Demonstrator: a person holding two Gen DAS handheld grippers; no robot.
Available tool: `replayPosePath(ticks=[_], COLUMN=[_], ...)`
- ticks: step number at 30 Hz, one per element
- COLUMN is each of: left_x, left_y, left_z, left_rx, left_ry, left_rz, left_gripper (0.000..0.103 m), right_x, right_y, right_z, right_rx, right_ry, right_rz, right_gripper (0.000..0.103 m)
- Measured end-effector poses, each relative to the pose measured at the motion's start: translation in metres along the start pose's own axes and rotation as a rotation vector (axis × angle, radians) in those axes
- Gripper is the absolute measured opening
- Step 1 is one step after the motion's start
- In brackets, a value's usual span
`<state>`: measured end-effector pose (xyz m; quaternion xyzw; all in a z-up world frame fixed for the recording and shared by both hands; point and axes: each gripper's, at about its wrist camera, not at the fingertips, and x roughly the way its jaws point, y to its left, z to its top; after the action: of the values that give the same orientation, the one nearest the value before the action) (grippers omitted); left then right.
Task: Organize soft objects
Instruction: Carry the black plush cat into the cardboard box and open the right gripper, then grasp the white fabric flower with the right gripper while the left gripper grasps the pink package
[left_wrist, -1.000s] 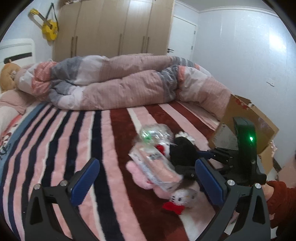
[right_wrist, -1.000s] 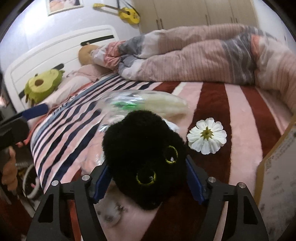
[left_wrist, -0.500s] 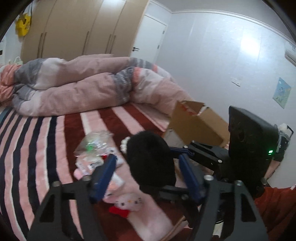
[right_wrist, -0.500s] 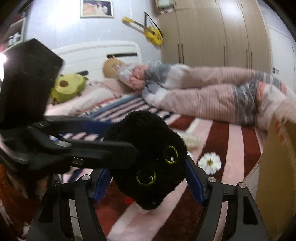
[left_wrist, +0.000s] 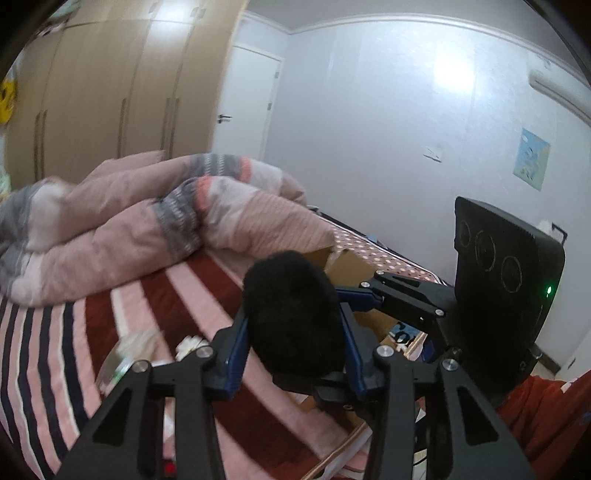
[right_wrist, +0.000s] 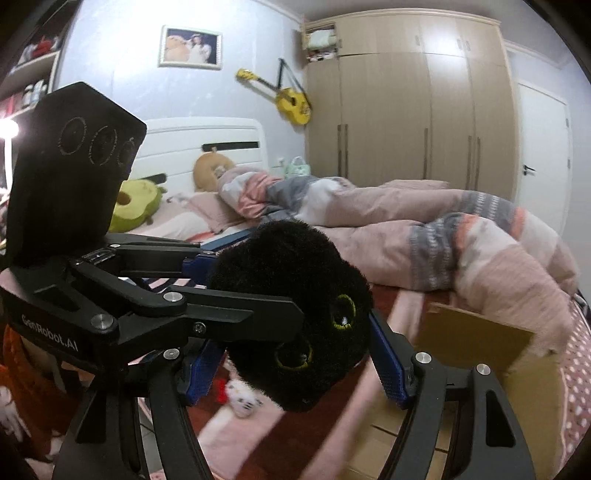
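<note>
A black plush toy with yellow-ringed eyes is held in the air above the striped bed. My left gripper is shut on it from one side. My right gripper is shut on it from the other side, its blue pads pressing the plush. A cardboard box stands open at the bed's edge, just right of the toy; it also shows behind the toy in the left wrist view. A small white kitten toy with a red bow lies on the bed below.
A crumpled pink and grey duvet lies across the far bed. A plastic-wrapped packet and a white flower lie on the striped blanket. An avocado plush sits by the headboard. Wardrobes line the wall.
Both grippers have lifted and swung right toward the cardboard box. My left gripper has closed on the black plush that the right gripper held alone a second ago.
</note>
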<state>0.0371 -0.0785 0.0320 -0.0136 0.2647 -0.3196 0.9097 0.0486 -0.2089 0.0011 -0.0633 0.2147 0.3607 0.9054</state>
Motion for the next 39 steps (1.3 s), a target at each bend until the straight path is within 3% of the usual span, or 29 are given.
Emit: replayPosePath(ticks=[7,14,16,19,21,25,30,34,39], left_x=[0.074,0.137,0.148,0.151,0.145,0.122,0.077,0.037,-0.014], left_y=[-0.031,-0.039,-0.039,-0.036,-0.034,-0.029,-0.012,0.007,0.036], left_z=[0.028,0.031,0.03,0.029,0.031,0.037,0.042,0.037,0.02], left_rx=[0.035,0.047,0.045,0.043,0.042,0.05,0.044,0.026,-0.018], left_ry=[0.123,0.266,0.288,0.29,0.259,0.196,0.107,0.049,-0.009], left_rz=[-0.085,-0.115,-0.106,-0.084,-0.065,-0.037,0.072,0.173,0.262], left_gripper=[0.041,0.041,0.044,0.063,0.084,0.087,0.102,0.102,0.102], right_x=[-0.022,-0.01,-0.005,0.005,0.011,0.013,0.001,-0.006,-0.009], right_y=[-0.066,-0.11,-0.115,-0.12,-0.123,-0.121,-0.105,-0.086,-0.045], right_z=[-0.013,-0.032,-0.036,-0.044,-0.048,-0.05,-0.038,-0.024,-0.007], right_rx=[0.084,0.115,0.107,0.103,0.101,0.087,0.058,0.031,-0.022], right_ry=[0.09,0.219,0.245,0.279,0.293,0.282,0.209,0.155,0.08], right_rz=[-0.077,-0.118,-0.122,-0.118,-0.116,-0.13,-0.123,-0.115,-0.029], right_gripper=[0.07,0.07,0.07,0.071,0.079,0.084,0.091,0.091,0.091])
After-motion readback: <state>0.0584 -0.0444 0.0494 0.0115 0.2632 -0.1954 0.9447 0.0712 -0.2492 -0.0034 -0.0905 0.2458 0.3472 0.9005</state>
